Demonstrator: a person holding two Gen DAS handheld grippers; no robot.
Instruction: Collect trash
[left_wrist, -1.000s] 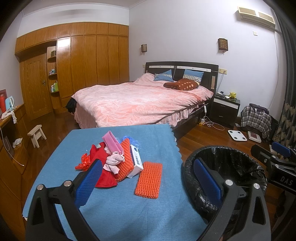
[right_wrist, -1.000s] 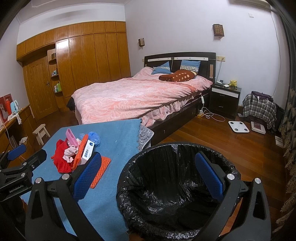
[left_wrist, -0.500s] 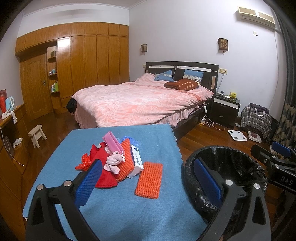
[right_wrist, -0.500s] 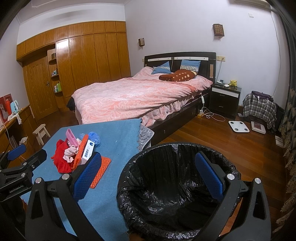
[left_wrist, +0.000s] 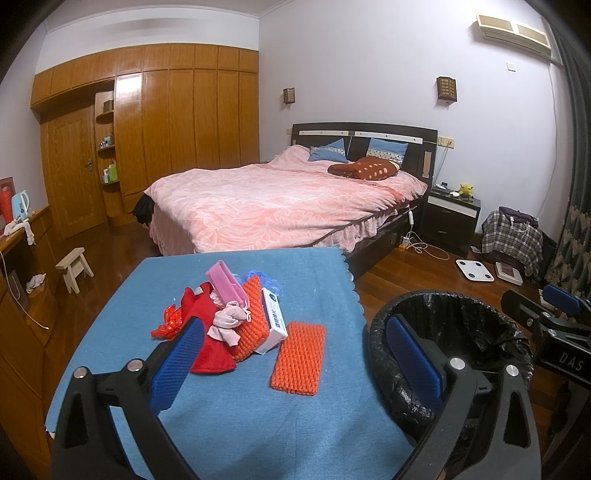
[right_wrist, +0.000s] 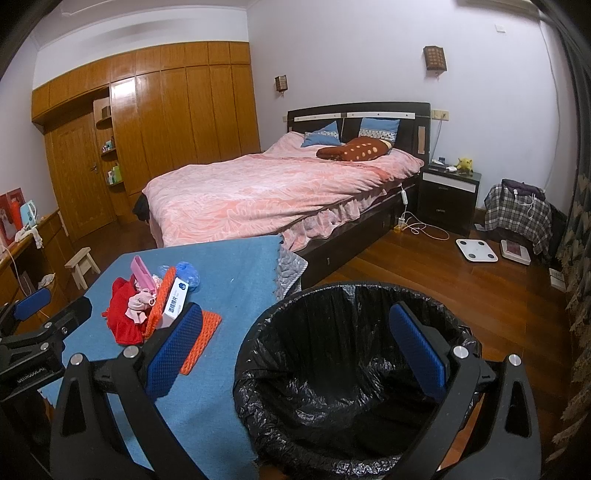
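A pile of trash lies on the blue-clothed table (left_wrist: 229, 413): a red cloth (left_wrist: 201, 332), a pink pouch (left_wrist: 223, 282), a white box (left_wrist: 274, 323), an upright orange pad (left_wrist: 251, 321) and a flat orange pad (left_wrist: 300, 358) apart at the right. The pile also shows in the right wrist view (right_wrist: 147, 306). A bin with a black bag (right_wrist: 343, 369) stands right of the table. My left gripper (left_wrist: 295, 369) is open and empty, short of the pile. My right gripper (right_wrist: 295, 354) is open and empty above the bin's near rim.
A bed with a pink cover (left_wrist: 280, 203) stands beyond the table. A small wooden stool (left_wrist: 74, 264) is at the left, a wooden counter (left_wrist: 22, 236) along the left wall. A white scale (left_wrist: 474, 270) and a plaid bag (left_wrist: 513, 236) lie on the floor at right.
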